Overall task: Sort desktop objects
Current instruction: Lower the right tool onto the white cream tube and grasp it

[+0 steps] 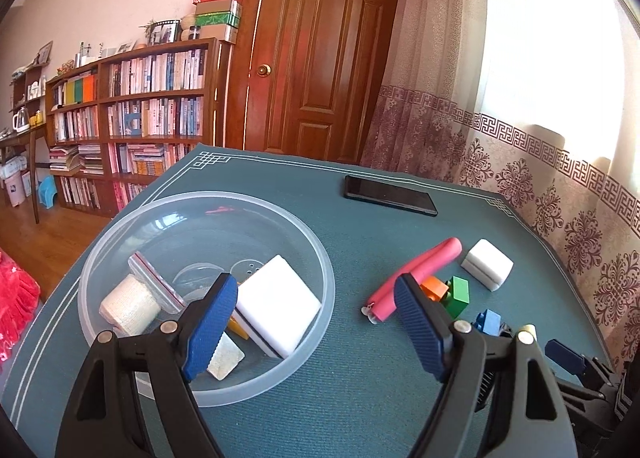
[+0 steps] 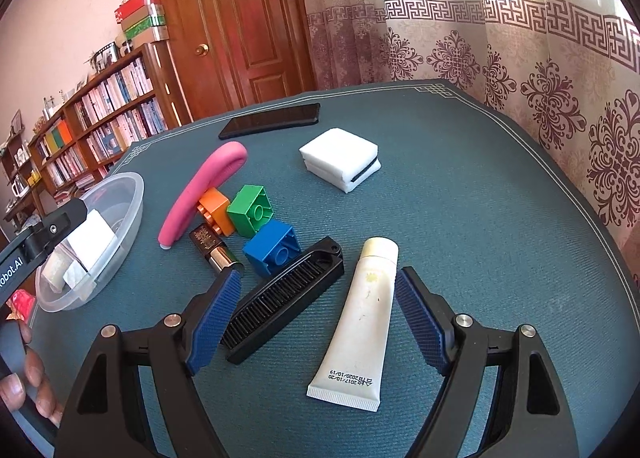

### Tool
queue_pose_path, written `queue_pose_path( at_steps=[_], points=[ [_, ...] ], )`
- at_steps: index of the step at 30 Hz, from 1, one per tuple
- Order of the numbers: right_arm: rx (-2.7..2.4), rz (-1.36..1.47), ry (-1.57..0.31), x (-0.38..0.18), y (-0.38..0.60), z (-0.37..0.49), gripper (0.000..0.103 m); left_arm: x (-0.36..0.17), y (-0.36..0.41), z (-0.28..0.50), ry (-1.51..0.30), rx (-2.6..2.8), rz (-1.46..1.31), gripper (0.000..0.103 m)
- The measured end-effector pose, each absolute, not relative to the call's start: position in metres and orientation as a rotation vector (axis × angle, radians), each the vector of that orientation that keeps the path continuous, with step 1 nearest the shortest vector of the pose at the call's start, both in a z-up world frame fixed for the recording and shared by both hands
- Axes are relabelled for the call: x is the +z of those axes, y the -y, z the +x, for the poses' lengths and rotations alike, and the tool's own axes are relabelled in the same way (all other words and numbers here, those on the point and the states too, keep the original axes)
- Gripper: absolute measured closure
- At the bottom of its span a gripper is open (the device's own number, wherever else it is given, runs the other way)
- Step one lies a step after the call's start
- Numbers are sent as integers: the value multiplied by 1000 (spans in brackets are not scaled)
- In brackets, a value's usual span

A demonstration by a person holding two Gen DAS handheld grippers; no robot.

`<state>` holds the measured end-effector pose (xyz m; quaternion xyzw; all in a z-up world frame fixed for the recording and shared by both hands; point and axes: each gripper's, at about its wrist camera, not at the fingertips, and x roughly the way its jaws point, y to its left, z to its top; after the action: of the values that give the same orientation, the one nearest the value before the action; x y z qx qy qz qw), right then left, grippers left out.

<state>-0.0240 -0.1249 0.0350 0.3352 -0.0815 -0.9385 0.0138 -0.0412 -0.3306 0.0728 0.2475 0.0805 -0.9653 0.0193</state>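
Straddling the white tube (image 2: 356,322) on the table mat (image 2: 500,217), the right gripper (image 2: 318,316) gapes empty; soft and light, the tube looks best pinched across its middle, while the left gripper (image 1: 316,322) hangs open above the bowl (image 1: 132,225)

Table under a teal mat (image 2: 460,217), bearing a clear plastic bowl (image 1: 304,236), black phone (image 2: 270,120), pink case (image 2: 204,189), white sponge block (image 2: 340,163), orange brick (image 2: 216,209), green brick (image 2: 252,213), blue brick (image 2: 272,252), lipstick tube (image 2: 214,250), black folding comb (image 2: 280,306), white cream tube (image 2: 360,326)
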Motion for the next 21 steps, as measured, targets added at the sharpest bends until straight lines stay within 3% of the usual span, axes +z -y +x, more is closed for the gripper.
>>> queue_pose_path(
  at_steps=[8, 15, 21],
  points=[
    [-2973, 1072, 291, 32, 106, -21, 21, 72, 324, -40, -239, -3019, 782, 19],
    [-2976, 1146, 286, 24, 99, -23, 45, 69, 316, -39, -216, -3035, 801, 19],
    [-2945, 1220, 255, 15, 101, -30, 51, 66, 309, -39, -197, -3051, 828, 19]
  ],
)
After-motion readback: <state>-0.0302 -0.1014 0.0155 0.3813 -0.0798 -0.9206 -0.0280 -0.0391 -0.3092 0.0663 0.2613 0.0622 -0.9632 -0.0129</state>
